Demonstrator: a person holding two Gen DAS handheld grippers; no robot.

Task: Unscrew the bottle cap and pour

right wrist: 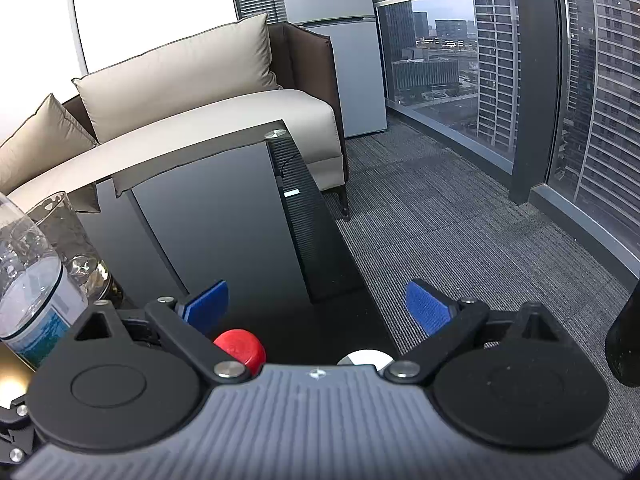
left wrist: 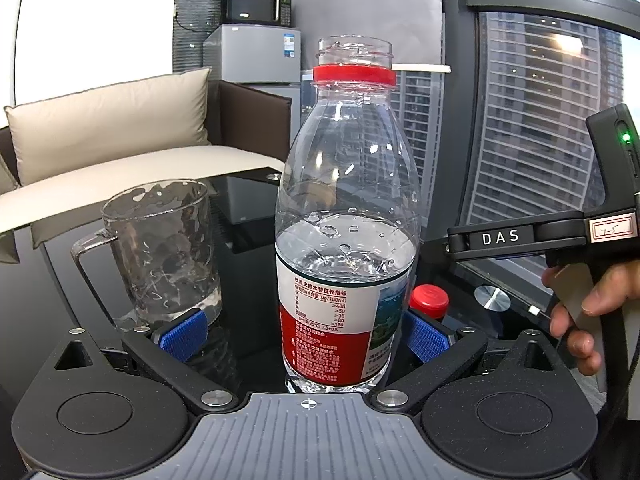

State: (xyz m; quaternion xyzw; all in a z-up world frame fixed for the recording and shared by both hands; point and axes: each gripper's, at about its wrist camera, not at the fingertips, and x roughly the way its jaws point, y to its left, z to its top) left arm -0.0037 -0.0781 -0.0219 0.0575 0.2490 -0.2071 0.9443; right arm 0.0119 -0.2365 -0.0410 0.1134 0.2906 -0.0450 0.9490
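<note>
Already the unscrewing looks finished: the bottle [left wrist: 347, 216] stands upright on the dark glass table [right wrist: 224, 208] with its threaded mouth bare, only the red tamper ring left round the neck, and the red cap [left wrist: 430, 300] lies on the table just to the right of the bottle's base. In the right wrist view that same cap [right wrist: 240, 346] sits close under the gripper body, near the left finger. The bottle is roughly half full. The glass mug [left wrist: 160, 252] stands to the left of the bottle and a little farther back, handle pointing left; it appears empty or nearly so, though its dimpled wall makes that hard to judge. So, as I read it, the pour is what remains.

The left gripper [left wrist: 304, 336] is level with the lower part of the bottle, its blue pads [left wrist: 185, 334] spread wide on either side of the label and clear of the plastic, so it frames the bottle without gripping it. It would need to close on the body before any lift and tilt toward the mug.

The right gripper [right wrist: 316, 307] is likewise spread wide and carries nothing, pointing out over the table's right edge toward the carpet. From the left wrist view its black body shows at the right, held by a hand [left wrist: 584, 312] wrapped round the handle, well clear of the bottle.
</note>
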